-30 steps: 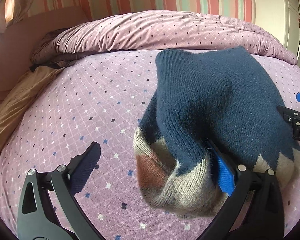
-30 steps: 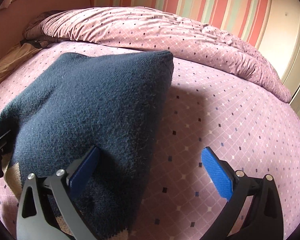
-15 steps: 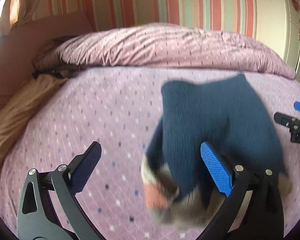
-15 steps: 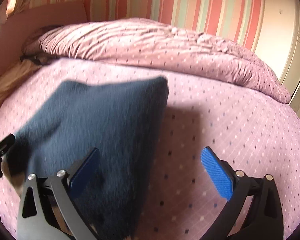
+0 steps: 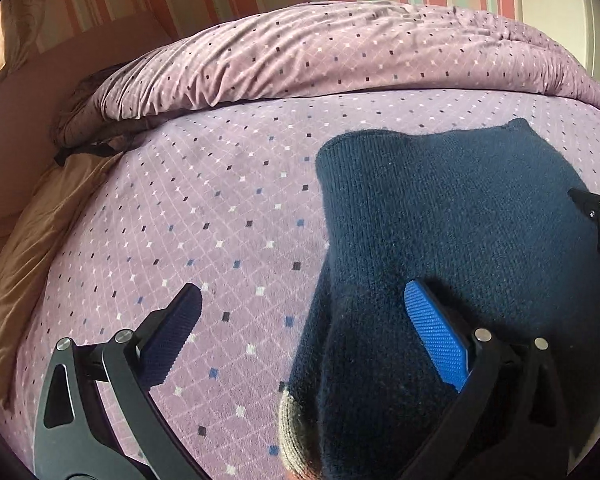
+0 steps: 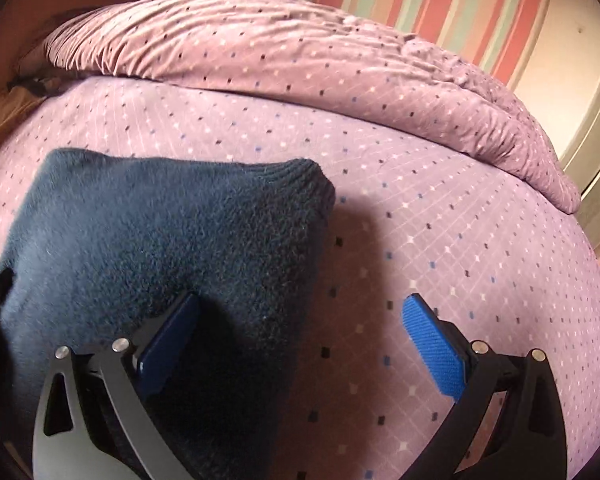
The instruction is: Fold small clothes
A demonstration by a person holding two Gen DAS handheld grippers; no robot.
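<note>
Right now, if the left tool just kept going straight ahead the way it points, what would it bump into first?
Probably the bed sheet. The left tool stands open, its line running past the left edge of the blue sweater, which its right finger overlaps. Depth is hard to judge, so it might brush the sweater.

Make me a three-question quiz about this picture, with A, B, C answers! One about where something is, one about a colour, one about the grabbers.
1. Where does the sweater lie?
A. on the bedsheet
B. on the floor
C. on a chair

2. What colour is most of the sweater?
A. yellow
B. navy blue
C. white

3. How are the left gripper and right gripper?
A. both shut
B. one shut
C. both open

Answers: 1 A, pink sheet lies all around it. 2 B, the knit is dark blue. 3 C, each pair of fingers stands wide apart, pinching nothing.
</note>
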